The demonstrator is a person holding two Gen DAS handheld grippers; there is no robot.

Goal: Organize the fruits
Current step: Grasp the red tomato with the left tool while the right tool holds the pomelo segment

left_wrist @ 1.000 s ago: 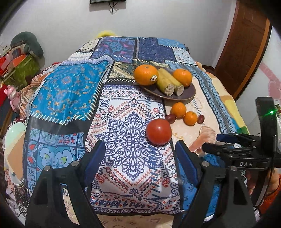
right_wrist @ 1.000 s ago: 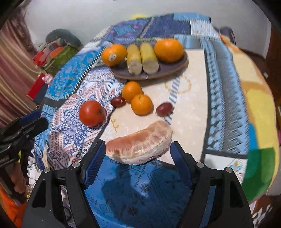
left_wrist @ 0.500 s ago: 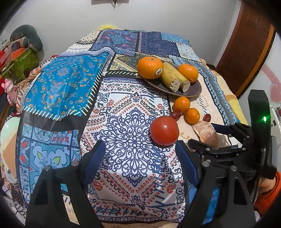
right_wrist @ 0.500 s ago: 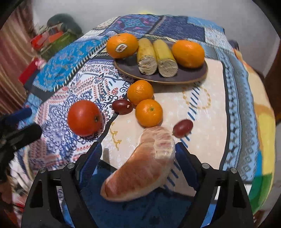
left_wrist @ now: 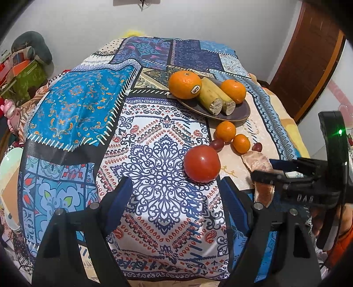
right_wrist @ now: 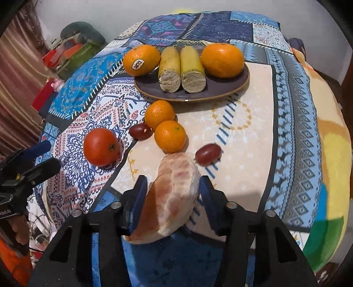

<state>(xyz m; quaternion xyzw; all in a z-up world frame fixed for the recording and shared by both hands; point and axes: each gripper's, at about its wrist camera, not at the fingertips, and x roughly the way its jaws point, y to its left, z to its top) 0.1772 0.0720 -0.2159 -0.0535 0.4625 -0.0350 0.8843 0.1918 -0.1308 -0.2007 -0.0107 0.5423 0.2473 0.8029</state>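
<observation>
Gripping now: my right gripper [right_wrist: 172,194] has both blue pads pressed on the peeled pink pomelo wedge [right_wrist: 171,196], one on each side.
Pomelo wedge: sits lengthwise between the fingers, near end over the blue patch of the patterned patchwork tablecloth [right_wrist: 293,123]; can't tell if it touches the cloth.
Left gripper [left_wrist: 176,198]: released, jaws spread wide, nothing between them, over the white and navy floral patch.
Round red tomato [left_wrist: 202,163]: on the cloth just beyond my left claw's right finger, apart from it.
Cross view: right gripper and wedge show at the right edge of the left wrist view.
Dark red oval grape, right one [right_wrist: 208,154]: just beside the wedge's far tip.
Two small orange mandarins [right_wrist: 169,136]: touching each other, just past the wedge tip.
Second dark red grape [right_wrist: 140,131]: against the mandarins' left side.
Dark purple oval plate [right_wrist: 216,92]: further back, beyond the mandarins.
On plate: large sticker-labelled orange [right_wrist: 141,60] left, two yellow cut cane sections [right_wrist: 182,68] side by side in the middle, large plain orange [right_wrist: 222,60] right.
Background: white wall [left_wrist: 198,19], brown wooden door [left_wrist: 308,66] at right.
</observation>
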